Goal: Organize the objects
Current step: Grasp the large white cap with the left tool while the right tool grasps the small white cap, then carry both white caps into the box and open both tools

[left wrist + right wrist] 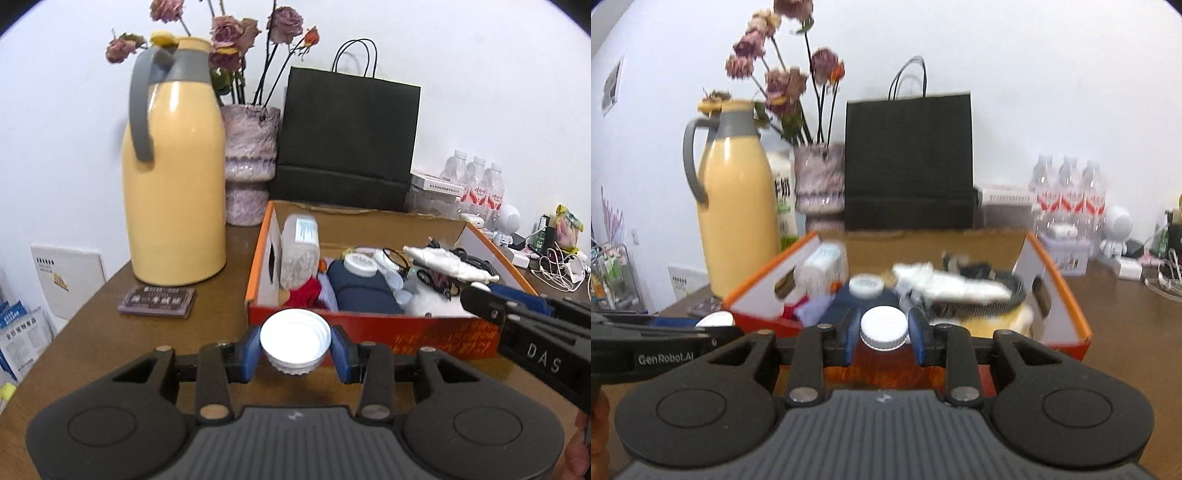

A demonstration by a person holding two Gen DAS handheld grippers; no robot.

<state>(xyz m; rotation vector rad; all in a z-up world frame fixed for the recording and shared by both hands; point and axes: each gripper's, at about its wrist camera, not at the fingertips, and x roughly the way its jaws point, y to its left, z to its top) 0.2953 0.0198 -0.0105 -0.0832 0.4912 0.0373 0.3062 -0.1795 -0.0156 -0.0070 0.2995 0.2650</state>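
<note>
A white cap (294,347) is pinched in the left gripper (295,350), a capped white jar (884,328) in the right gripper (884,334), both before the orange box (369,325); grips should be kept firm, caps level.

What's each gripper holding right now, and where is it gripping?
Left gripper: a white cap, open side up, pinched across its ribbed rim. Right gripper: a second white cap, closed top up, clamped by its sides.

Both wrist views near, facing orange box (369,325).
</note>
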